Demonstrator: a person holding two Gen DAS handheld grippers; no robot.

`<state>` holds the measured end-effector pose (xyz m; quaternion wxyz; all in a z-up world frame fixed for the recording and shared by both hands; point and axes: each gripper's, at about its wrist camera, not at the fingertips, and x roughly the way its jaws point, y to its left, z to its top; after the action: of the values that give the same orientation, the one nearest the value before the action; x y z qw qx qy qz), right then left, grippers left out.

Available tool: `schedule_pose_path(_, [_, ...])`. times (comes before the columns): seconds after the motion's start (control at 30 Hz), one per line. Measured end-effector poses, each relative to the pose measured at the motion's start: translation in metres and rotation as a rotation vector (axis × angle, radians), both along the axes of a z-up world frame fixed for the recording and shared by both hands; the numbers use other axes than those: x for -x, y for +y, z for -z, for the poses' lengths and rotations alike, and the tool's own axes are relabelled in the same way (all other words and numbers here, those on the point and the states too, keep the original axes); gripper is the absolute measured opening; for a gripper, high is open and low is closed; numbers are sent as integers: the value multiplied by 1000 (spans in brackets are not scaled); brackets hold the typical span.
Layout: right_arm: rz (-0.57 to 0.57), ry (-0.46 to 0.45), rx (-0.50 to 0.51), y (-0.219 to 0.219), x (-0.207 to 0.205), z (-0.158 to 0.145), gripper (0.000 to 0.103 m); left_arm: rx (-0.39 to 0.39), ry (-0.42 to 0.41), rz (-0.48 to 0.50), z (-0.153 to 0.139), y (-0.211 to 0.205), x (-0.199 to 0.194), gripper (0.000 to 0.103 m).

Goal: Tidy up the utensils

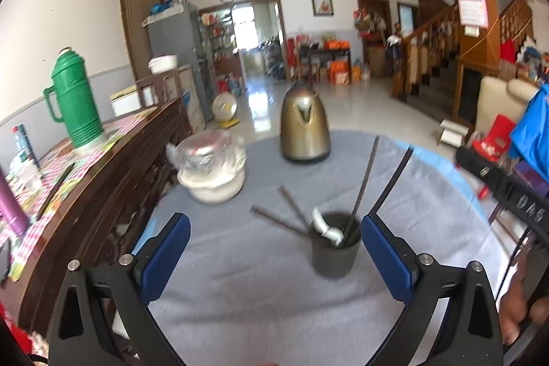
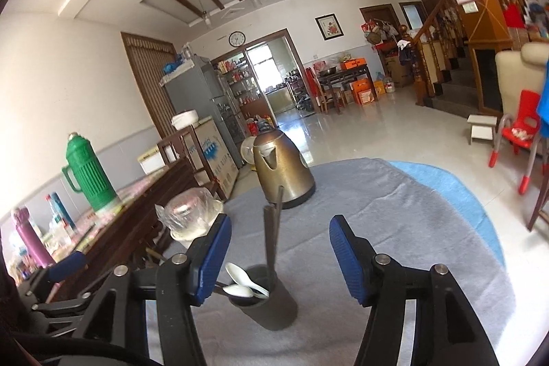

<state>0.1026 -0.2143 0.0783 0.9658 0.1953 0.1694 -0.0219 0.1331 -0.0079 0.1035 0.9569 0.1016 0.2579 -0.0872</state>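
While both grippers are hanging wide open and empty, the dark cup (image 2: 266,300) is standing on the grey tablecloth (image 1: 257,290).
Chopsticks (image 1: 362,191) and white spoons (image 2: 245,283) are sitting inside it; left gripper (image 1: 274,258), right gripper (image 2: 279,258).

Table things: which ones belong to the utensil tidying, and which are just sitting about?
Part of the job:
dark cup
chopsticks
white spoons

Just sitting about:
brass kettle
plastic-wrapped bowl
green thermos, on the sideboard
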Motion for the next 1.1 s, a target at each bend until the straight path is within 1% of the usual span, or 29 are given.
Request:
schedule_pose_path(0.13, [-3, 17, 40, -2, 15, 1, 64, -35, 3, -41, 8, 14, 21, 100])
schedule_pose_path(0.23, [-8, 34, 93, 2, 27, 2, 64, -46, 15, -71, 19, 26, 34, 100])
schedule_pose_path(0.37, [-26, 68, 161, 8, 42, 9, 64, -55, 58, -126, 42, 38, 47, 100])
schedule_pose_path(0.47, [-46, 102, 195, 15, 50, 17, 64, -66, 116, -154, 65, 43, 53, 100])
schedule_pose_path(0.57, [-69, 140, 188, 19, 56, 28, 64, -62, 197, -151, 85, 45, 54, 100])
schedule_pose_path(0.7, [-96, 207, 142, 20, 57, 47, 64, -60, 237, -183, 98, 44, 51, 100])
schedule_pose_path(0.83, [-104, 256, 121, 20, 57, 62, 64, -67, 250, -198, 103, 41, 49, 100])
schedule_pose_path(0.97, [-116, 264, 115, 23, 57, 68, 64, -64, 269, -196, 107, 38, 45, 100])
schedule_pose_path(1.1, [-122, 264, 142, 28, 59, 67, 64, -55, 287, -198, 108, 39, 43, 100])
